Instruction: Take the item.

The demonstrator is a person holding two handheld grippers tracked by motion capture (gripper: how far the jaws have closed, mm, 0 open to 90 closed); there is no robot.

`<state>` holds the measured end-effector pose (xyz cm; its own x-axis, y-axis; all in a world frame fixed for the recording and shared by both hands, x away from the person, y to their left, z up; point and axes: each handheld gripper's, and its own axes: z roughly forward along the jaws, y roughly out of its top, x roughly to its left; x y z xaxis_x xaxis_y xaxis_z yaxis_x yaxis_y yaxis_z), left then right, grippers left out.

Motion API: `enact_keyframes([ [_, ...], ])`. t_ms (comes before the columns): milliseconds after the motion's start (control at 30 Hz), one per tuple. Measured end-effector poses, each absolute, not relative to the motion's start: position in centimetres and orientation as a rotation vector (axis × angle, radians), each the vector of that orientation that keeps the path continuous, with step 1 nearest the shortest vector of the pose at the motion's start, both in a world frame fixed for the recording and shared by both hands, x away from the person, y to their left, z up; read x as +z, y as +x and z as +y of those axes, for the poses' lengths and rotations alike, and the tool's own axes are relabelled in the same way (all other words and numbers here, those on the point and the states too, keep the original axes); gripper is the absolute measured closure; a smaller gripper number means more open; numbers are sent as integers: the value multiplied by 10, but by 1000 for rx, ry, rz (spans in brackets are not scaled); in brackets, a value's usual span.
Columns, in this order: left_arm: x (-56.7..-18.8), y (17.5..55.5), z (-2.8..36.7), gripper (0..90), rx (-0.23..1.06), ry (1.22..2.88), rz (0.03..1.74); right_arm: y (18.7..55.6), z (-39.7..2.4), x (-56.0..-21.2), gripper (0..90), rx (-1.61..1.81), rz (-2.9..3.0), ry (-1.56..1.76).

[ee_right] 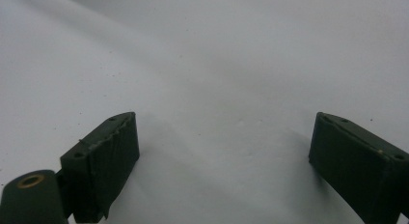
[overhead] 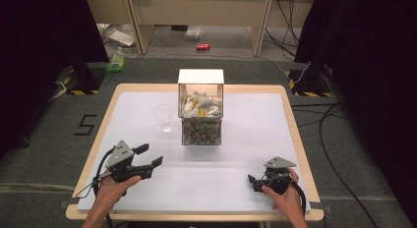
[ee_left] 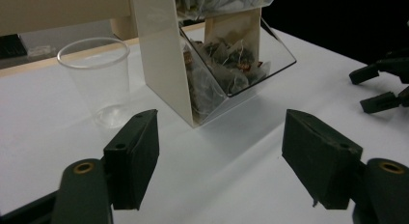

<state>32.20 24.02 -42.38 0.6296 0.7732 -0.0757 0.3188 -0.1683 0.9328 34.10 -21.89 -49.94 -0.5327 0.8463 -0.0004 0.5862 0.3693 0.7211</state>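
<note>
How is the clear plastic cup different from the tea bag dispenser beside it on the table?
The plastic cup is round; the tea bag dispenser is a box with flat walls. The cup stands empty; the dispenser is packed with tea bags. The cup is clear all over; the dispenser has opaque cream sides with a clear front. The cup is lower than the dispenser. Both stand upright on the white table.

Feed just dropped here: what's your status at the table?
Left gripper open, empty. Right gripper open, empty, low over white table. Clear plastic cup upright beside clear teabag dispenser box. Nothing between.
</note>
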Motion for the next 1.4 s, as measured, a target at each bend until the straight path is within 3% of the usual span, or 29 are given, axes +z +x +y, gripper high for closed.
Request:
enact_keyframes([
  [433, -398, 329, 231, 358, 548, 1708, 840, 341, -219, -499, 110, 963, 2263, 1252],
  [1400, -330, 364, 182, 330, 563, 1707, 727, 342, -219, -500, 105, 965, 2268, 1242],
])
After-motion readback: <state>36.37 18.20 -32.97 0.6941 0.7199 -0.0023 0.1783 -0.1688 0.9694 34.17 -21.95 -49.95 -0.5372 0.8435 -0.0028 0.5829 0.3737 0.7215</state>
